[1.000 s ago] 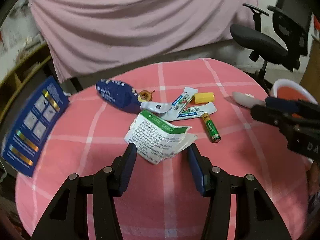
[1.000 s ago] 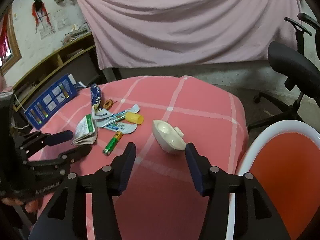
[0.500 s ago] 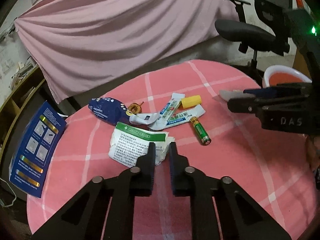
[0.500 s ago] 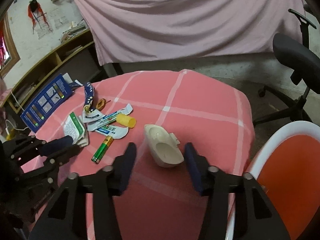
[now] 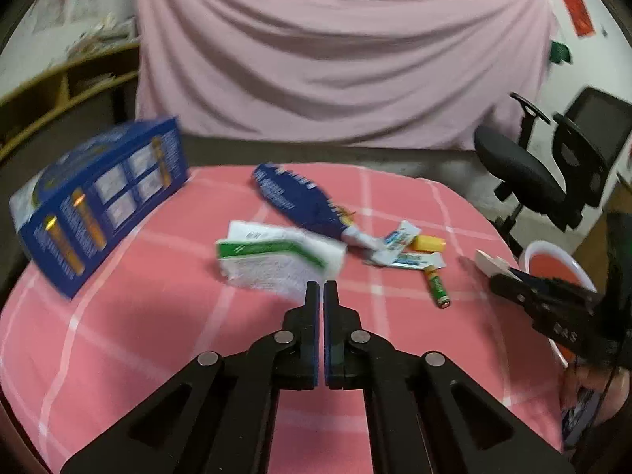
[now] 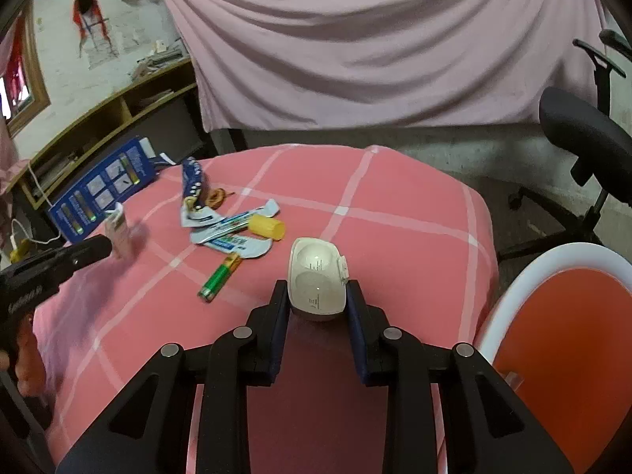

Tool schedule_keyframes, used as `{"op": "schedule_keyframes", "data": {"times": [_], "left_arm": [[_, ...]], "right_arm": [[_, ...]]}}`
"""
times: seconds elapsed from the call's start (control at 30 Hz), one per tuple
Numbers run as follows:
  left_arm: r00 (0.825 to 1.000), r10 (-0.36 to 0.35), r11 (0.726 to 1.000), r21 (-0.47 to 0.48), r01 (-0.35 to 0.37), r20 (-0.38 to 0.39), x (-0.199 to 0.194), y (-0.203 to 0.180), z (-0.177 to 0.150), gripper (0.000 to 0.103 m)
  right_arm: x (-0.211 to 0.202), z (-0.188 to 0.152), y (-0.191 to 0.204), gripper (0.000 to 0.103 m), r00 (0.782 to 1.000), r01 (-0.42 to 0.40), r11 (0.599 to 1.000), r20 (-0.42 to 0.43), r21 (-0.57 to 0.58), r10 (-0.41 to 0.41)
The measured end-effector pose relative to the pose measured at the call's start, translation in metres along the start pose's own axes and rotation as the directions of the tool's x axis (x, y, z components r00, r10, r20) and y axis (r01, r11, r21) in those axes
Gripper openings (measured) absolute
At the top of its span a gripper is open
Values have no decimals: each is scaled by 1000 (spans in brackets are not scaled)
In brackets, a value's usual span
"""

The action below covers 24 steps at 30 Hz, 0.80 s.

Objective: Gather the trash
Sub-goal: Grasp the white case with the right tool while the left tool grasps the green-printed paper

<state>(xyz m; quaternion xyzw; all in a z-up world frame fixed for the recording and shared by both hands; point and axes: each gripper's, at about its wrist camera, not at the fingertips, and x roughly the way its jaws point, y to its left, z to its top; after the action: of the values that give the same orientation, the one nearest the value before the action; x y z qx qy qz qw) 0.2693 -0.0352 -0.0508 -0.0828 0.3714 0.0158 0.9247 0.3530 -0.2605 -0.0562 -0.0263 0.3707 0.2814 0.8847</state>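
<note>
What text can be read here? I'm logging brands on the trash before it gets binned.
"DAS": on the body of the right gripper.
green-and-white packet: print blurred.
sachets, battery, blue box: print too small to read.
white case: marks too small.
left gripper: lettering blurred.

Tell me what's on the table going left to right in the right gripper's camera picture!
Blue box → green-and-white paper packet held up by the left gripper → green battery → yellow cap → white case in the right gripper → orange bin beside the table.
</note>
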Motion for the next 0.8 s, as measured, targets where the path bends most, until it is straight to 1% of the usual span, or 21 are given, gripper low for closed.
{"op": "schedule_keyframes", "data": {"times": [0.17, 0.23, 0.3, 0.37, 0.43, 0.47, 0.5, 0.53, 0.57, 0.6, 0.67, 0.73, 0.8], "left_arm": [[999, 6, 998, -67, -8, -35, -5, 17, -1, 0], [999, 4, 998, -66, -7, -36, -9, 19, -2, 0], [999, 26, 998, -60, -29, -46, -9, 17, 0, 0], [998, 18, 997, -76, -22, -59, -5, 23, 2, 1], [998, 12, 996, -87, -18, -69, -2, 27, 3, 6], [997, 22, 996, -87, -29, -73, 0, 29, 4, 18], [997, 36, 995, -88, -43, -73, 1, 32, 6, 37], [997, 43, 994, -94, -49, -66, 2, 35, 8, 44], [998, 40, 993, -105, -45, -50, 2, 38, 10, 49], [999, 29, 993, -111, -33, -43, 4, 41, 13, 49], [998, 24, 994, -102, -30, -57, 14, 44, 19, 49], [996, 23, 996, -85, -30, -86, 27, 48, 26, 49], [992, 2, 996, -85, -13, -125, 41, 53, 31, 49]], "right_arm": [[-9, -9, 18, 26, 1000, 12, 998, 26, -63, -11], [-10, -11, 20, 26, 1000, 14, 997, 24, -72, -12], [-9, -12, 19, 26, 1000, 15, 998, 21, -66, -13], [-9, -11, 17, 26, 1000, 17, 998, 21, -56, -16], [-8, -11, 15, 26, 1000, 19, 999, 16, -49, -18], [-8, -10, 15, 26, 1000, 19, 999, 15, -47, -19], [-6, -9, 14, 26, 1000, 22, 999, 13, -46, -21], [-6, -8, 14, 26, 1000, 24, 999, 14, -47, -24], [-6, -8, 14, 26, 1000, 25, 999, 14, -48, -25], [-4, -5, 13, 26, 1000, 28, 998, 15, -48, -28], [-2, -2, 11, 26, 999, 31, 999, 16, -44, -30], [1, 2, 7, 26, 999, 34, 999, 15, -36, -34], [5, 5, 3, 26, 999, 37, 999, 12, -23, -37]]}}
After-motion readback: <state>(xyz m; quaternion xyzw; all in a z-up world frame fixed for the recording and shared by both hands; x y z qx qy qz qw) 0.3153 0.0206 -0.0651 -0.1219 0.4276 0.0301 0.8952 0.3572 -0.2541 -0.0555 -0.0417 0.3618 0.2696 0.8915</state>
